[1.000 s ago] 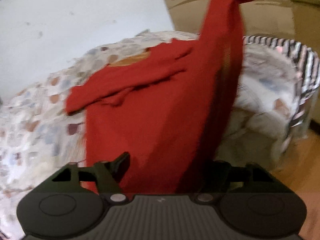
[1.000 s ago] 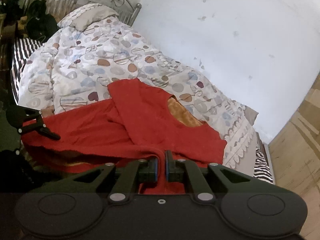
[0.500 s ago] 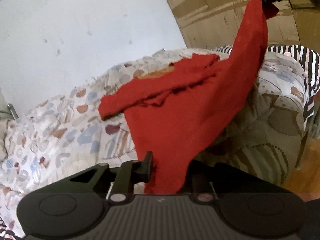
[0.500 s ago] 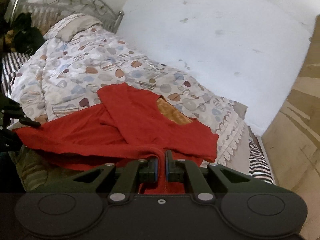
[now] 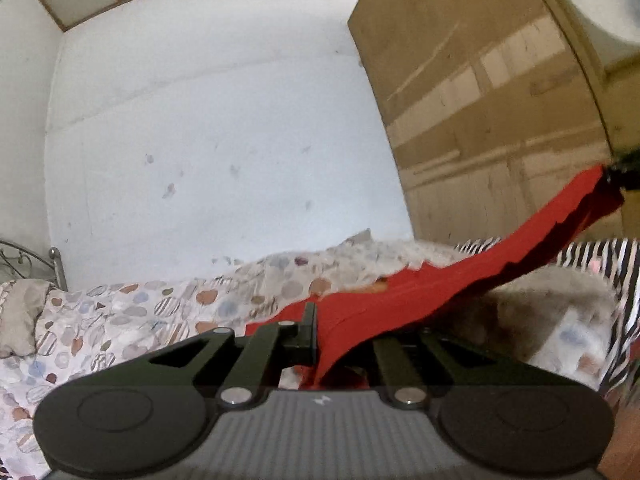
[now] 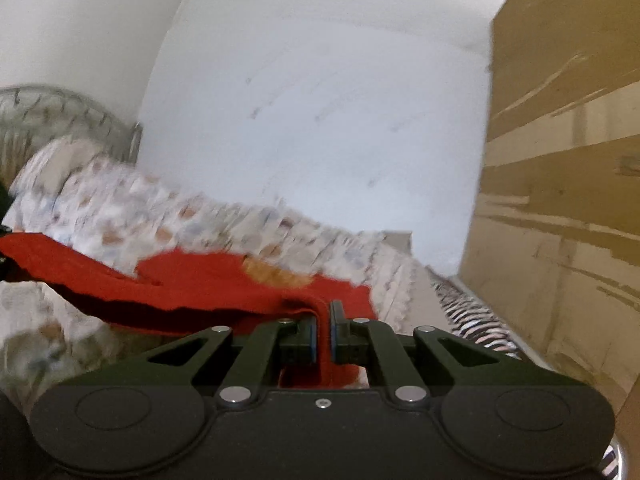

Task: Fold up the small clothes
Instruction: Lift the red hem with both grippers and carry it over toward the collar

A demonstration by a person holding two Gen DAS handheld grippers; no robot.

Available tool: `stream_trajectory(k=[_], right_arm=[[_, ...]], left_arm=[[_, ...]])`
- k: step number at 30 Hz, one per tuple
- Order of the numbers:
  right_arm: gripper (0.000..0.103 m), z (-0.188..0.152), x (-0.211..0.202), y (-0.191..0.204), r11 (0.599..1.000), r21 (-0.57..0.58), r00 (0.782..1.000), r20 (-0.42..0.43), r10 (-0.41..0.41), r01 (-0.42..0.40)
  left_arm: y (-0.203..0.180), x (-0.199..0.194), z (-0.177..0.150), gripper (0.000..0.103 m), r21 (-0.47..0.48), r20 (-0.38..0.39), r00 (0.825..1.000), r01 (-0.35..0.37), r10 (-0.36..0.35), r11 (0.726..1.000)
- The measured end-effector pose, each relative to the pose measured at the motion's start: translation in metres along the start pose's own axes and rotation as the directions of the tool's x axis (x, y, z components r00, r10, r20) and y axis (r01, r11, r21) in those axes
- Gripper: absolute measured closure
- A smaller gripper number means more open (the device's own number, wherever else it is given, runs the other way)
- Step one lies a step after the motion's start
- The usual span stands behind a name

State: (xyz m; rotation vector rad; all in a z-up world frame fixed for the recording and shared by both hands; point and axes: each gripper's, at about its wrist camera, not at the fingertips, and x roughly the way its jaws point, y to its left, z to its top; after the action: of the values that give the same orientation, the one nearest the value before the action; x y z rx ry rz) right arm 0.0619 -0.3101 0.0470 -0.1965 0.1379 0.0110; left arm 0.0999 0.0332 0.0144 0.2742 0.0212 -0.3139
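- The bed runs along the white wall, covered by a pale quilt printed with brown, blue and striped ovals.
- A grey pillow lies at the head end, against a curled metal headboard.
- A striped sheet shows at the foot edge.
- The red garment is spread partly on the quilt near the foot end, its near edge lifted off the bed.

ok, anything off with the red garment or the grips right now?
Nothing damaged. The red garment is bunched rather than flat: an upper flap lies doubled over the layer below it, and an orange patch shows at the neckline. Left tongs and right tongs each pinch an edge.
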Motion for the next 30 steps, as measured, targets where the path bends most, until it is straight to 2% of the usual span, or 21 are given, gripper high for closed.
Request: stream_trajectory(k=[5,12,17,22,27,30], right_arm=[[0.099,0.016,-0.032,-0.005,1.000,-0.024,0.997,0.072,-0.007,0.009],[0.099,0.042,-0.100,-0.006,0.999,-0.036,0.989,0.151,-0.001,0.007],[0.099,0.056,-0.131,-0.006,0.998,-0.062,0.981,0.193,0.003,0.009],[0.098,0.061,-0.108,-0.017,0.999,-0.041,0.983,0.182,0.009,-0.001],[0.098,0.073,-0.042,-0.029,0.998,-0.037,0.993,0.109,0.044,-0.040],[0.098,0.079,0.006,-0.030,0.998,-0.040,0.996,0.074,0.055,-0.052]], left_arm=[[0.003,-0.035,0.029,0.098,-0.023,0.038,0.998,0.047,-0.046,0.999],[0.016,-0.097,0.073,0.098,-0.056,0.030,0.993,0.113,-0.111,0.992],[0.021,-0.114,0.100,0.098,-0.090,-0.014,0.988,0.151,-0.153,0.984],[0.027,-0.085,0.109,0.098,-0.125,-0.085,0.984,0.145,-0.156,0.982],[0.044,-0.021,0.109,0.098,-0.142,-0.191,0.973,0.102,-0.129,0.985],[0.053,0.021,0.102,0.098,-0.096,-0.247,0.965,0.069,-0.091,0.993]])
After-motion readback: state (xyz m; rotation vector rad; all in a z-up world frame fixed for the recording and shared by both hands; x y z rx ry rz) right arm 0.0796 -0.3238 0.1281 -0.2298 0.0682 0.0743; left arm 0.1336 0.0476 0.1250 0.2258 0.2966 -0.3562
